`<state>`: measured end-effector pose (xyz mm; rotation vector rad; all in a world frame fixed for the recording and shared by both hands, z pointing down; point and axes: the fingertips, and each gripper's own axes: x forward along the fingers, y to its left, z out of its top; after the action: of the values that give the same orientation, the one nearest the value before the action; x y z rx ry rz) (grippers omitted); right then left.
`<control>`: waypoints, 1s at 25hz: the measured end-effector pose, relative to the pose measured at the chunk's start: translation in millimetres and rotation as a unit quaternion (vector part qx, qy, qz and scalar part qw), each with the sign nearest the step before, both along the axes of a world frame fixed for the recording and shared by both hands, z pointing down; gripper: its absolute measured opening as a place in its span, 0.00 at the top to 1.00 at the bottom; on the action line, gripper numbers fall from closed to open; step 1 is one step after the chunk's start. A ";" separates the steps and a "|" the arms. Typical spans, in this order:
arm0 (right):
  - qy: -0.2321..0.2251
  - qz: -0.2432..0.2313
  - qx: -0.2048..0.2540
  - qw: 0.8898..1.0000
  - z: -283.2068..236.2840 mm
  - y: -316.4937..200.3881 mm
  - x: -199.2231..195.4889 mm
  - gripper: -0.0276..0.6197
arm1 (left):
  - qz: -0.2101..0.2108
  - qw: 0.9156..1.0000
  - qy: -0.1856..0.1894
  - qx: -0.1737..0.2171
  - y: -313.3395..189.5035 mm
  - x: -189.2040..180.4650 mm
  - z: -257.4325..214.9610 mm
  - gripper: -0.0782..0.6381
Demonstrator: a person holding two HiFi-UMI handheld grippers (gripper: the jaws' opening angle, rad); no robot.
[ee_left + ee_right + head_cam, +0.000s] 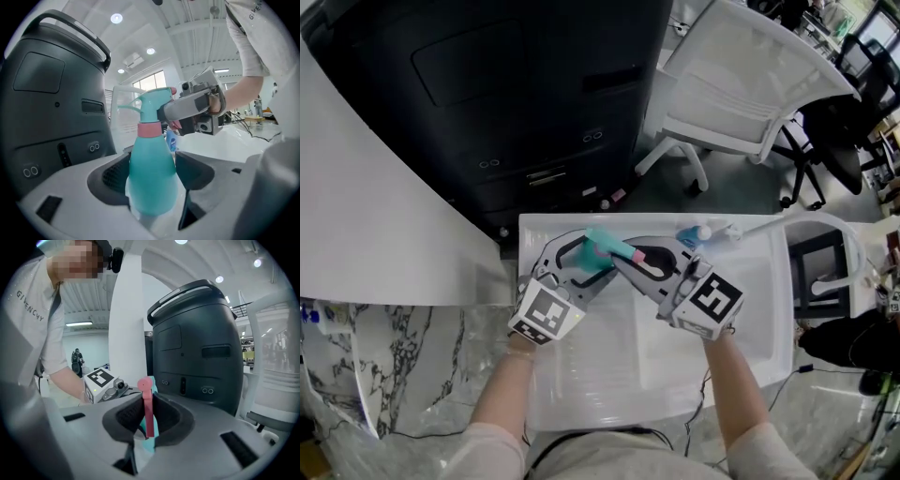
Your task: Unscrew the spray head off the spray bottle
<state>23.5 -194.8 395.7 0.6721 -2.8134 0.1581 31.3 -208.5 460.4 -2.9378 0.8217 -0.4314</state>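
A teal spray bottle (596, 251) with a pink collar (149, 130) is held above the white tray table (609, 375). My left gripper (589, 257) is shut on the bottle's body (152, 173), which stands upright between its dark pads in the left gripper view. From the right, my right gripper (628, 259) is shut on the spray head (154, 104). In the right gripper view the pink trigger (147, 404) and a strip of teal head (152, 439) sit pinched between the pads. The left gripper's marker cube (99, 378) shows behind them.
A small blue-labelled bottle (692, 234) lies at the tray's far edge. Beyond the tray stand a large dark machine (525, 94) and a white chair (750, 89). A white panel (366, 206) borders the left side. A black office chair (839, 141) is at far right.
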 end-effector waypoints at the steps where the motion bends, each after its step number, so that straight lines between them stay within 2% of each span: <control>1: 0.000 -0.012 -0.001 1.000 -0.4 -0.5 0.3 0.88 | 0.011 1.000 -0.001 -0.001 0.4 0.5 0.3 0.46; 3: 0.005 -0.014 0.001 1.000 0.5 -4.4 3.0 0.87 | 0.025 1.000 -0.003 -0.003 -0.4 0.9 0.7 0.46; 4: 0.010 0.002 0.003 1.000 1.7 -7.6 6.5 0.86 | 0.029 1.000 -0.003 -0.005 -1.3 1.3 0.6 0.46; 8: 0.017 0.123 0.026 0.992 1.1 -10.7 35.8 0.76 | 0.030 1.000 0.001 -0.009 -3.1 2.2 -0.1 0.46; 10: -0.007 0.180 0.030 0.983 -3.8 -2.1 51.4 0.75 | 0.028 1.000 0.005 -0.009 -3.4 1.6 0.2 0.46; 11: -0.025 0.192 0.021 0.981 -5.9 4.8 54.2 0.74 | 0.027 1.000 0.007 -0.010 -3.5 1.3 0.4 0.46; 13: -0.058 0.177 0.001 0.982 -8.4 20.8 45.9 0.75 | 0.024 1.000 0.009 -0.011 -3.5 0.7 0.5 0.46; 15: -0.066 0.154 -0.008 0.986 -7.2 28.4 31.0 0.73 | 0.021 1.000 0.013 -0.010 -3.7 0.2 0.5 0.46; 21: -0.081 0.157 -0.029 0.984 -1.8 6.3 18.1 0.59 | 0.011 0.999 0.036 -0.012 -4.7 -0.5 0.2 0.46; 25: -0.101 0.135 -0.038 0.985 -7.0 -3.5 10.0 0.48 | 0.000 0.999 0.047 -0.011 -5.3 -0.8 -0.4 0.46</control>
<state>33.5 -198.3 388.7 1.0730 -2.8722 0.4024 30.5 -213.8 460.0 -2.9982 0.8316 -0.3064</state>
